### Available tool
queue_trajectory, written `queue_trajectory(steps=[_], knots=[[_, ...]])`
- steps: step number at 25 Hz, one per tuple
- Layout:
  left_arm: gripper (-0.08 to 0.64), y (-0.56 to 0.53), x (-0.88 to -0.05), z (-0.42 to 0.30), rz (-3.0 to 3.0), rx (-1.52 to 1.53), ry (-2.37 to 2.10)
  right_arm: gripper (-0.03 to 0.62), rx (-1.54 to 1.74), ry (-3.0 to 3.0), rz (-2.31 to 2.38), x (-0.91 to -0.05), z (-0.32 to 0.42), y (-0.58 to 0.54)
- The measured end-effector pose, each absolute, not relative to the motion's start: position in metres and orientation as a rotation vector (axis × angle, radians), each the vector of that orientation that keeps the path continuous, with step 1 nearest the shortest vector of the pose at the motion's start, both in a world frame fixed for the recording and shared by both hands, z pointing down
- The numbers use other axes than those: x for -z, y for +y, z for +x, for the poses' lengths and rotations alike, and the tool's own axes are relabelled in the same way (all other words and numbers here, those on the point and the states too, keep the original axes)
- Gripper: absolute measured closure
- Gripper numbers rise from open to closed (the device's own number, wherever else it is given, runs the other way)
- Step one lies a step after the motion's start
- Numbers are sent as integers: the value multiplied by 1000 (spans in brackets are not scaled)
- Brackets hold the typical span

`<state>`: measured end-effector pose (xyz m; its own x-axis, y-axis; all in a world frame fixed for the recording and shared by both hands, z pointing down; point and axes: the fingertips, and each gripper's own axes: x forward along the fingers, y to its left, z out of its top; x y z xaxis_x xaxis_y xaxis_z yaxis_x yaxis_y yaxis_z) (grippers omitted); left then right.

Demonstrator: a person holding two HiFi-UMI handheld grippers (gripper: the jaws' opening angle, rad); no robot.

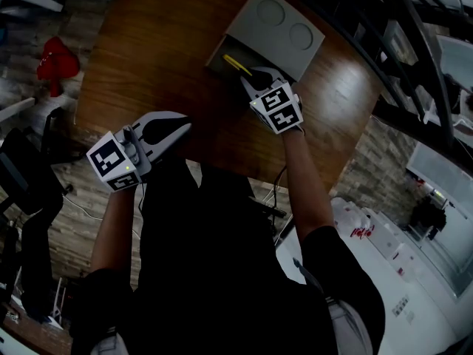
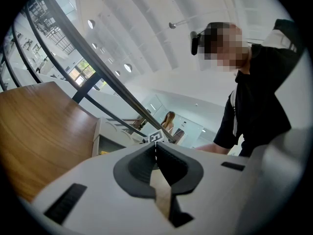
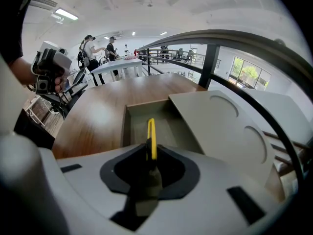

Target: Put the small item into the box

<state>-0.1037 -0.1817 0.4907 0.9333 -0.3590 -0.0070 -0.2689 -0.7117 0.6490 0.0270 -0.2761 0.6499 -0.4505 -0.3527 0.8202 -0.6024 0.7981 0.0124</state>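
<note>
Pinching yellow item (image 3: 152,135): right claw (image 3: 149,154)

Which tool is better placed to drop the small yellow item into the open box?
The right tool. It is shut on the yellow item, held over the open box. The left tool is shut, empty, and at the table edge, away from the box.

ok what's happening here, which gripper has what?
A person works two grippers at a wooden table. The right gripper is shut on a thin yellow item and holds it at the open part of the grey box, whose lid sits shifted aside. The item is not yet released; whether it touches the box floor can't be told. The left gripper is shut and empty, held back near the table's edge.
</note>
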Motion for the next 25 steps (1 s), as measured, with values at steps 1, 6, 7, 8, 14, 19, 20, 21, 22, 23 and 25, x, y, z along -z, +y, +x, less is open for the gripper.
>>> queue_trajectory(steps=[1, 6, 7, 8, 14, 19, 20, 21, 22, 23, 25], knots=[[541, -181, -491, -104, 2402, 171, -442, 510, -355, -2082, 707, -650, 28, -276], [541, -182, -491, -104, 2406, 165, -437, 506, -354, -2092, 717, -649, 28, -277], [541, -182, -491, -103, 2408, 165, -436, 505, -351, -2095, 721, -648, 28, -278], [541, -182, -491, -103, 2409, 166, -435, 506, -348, -2100, 723, -647, 27, -278], [541, -187, -485, -105, 2423, 173, -442, 514, -326, -2122, 759, -626, 26, -285], [541, -197, -460, -108, 2482, 187, -435, 563, -288, -2165, 799, -580, 17, -289], [541, -198, -452, -108, 2497, 190, -428, 566, -285, -2180, 806, -568, 13, -288], [541, -199, -444, -109, 2508, 193, -420, 572, -284, -2197, 813, -555, 9, -286], [541, -199, -437, -109, 2518, 196, -410, 575, -282, -2216, 820, -542, 5, -284], [541, -200, -429, -109, 2531, 198, -396, 578, -273, -2235, 831, -527, 2, -282], [541, -210, -414, -106, 2576, 203, -363, 580, -246, -2279, 873, -496, 0, -288]])
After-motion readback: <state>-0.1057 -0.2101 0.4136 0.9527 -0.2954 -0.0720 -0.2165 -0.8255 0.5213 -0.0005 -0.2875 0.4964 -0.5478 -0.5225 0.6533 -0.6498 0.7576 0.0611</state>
